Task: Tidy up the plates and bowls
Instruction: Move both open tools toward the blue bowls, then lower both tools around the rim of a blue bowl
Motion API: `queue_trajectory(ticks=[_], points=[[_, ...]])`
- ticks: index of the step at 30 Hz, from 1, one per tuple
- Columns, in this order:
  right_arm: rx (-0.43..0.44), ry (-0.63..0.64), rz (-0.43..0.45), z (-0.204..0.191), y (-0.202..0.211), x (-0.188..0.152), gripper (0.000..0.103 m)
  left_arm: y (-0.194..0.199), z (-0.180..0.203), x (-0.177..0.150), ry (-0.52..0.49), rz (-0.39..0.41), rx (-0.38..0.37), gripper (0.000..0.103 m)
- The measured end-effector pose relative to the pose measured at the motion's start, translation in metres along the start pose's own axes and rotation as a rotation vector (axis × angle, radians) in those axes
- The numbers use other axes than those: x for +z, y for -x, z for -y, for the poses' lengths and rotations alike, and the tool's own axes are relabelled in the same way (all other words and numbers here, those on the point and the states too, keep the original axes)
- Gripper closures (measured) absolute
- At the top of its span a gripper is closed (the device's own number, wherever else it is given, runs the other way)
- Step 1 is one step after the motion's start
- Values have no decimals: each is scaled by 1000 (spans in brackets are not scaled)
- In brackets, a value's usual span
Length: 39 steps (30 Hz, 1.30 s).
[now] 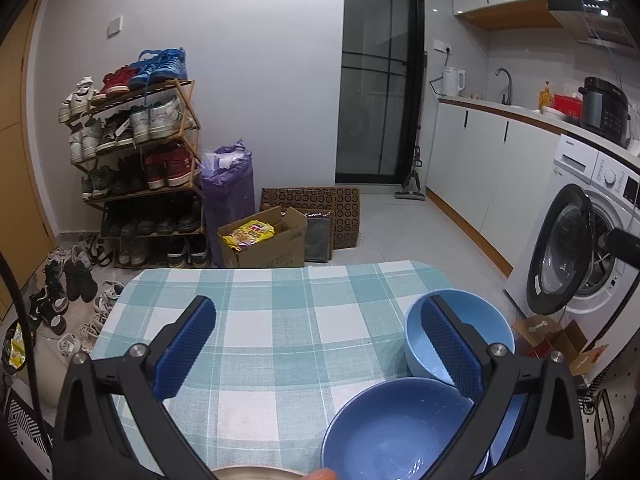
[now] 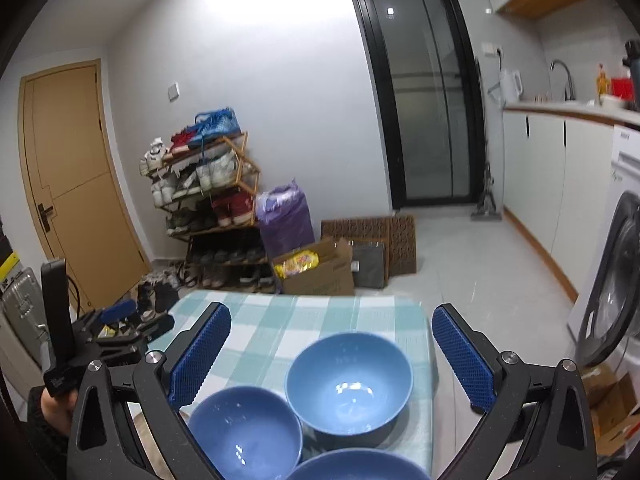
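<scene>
Desk (image 2: 280, 320), checked cloth: carrying three blue bowls at its right end. Large bowl (image 2: 349, 382) sitting farthest; small bowl (image 2: 245, 432) nearer, leftward. Left gripper (image 1: 320, 344) and right gripper (image 2: 332, 360) hovering, jaws apart, empty.

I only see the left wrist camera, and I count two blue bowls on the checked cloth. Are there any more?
Observer: Yes. The right wrist view shows three: a light blue bowl, a darker blue bowl to its left, and a third bowl cut off by the bottom edge.
Operator: Is the right gripper holding one?
Observer: No. The right gripper has its fingers wide apart with nothing between them.
Operator: What's off to the left of the table?
Observer: A silver suitcase stands at the far left of that view.
</scene>
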State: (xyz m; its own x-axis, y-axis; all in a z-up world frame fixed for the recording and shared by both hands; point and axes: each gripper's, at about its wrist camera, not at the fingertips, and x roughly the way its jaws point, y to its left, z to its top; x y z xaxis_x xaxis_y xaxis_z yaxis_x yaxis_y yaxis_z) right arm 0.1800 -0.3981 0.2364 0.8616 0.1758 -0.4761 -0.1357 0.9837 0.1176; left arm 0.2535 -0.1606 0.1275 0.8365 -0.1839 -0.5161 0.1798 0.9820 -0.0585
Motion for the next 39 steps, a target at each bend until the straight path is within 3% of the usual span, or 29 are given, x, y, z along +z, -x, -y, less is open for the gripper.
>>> queue_trajectory(ticks=[17,29,39], points=[[-60,-168,-217,47,-66,-38,0,-57,45,2,-115,-130,-134,0],[-62,-217,-298,70,-97,-61,4,-79,66,-6,-164,-187,-185,1],[-71,-257,-368,77,-121,-76,15,-100,75,-15,-180,-252,-201,10]])
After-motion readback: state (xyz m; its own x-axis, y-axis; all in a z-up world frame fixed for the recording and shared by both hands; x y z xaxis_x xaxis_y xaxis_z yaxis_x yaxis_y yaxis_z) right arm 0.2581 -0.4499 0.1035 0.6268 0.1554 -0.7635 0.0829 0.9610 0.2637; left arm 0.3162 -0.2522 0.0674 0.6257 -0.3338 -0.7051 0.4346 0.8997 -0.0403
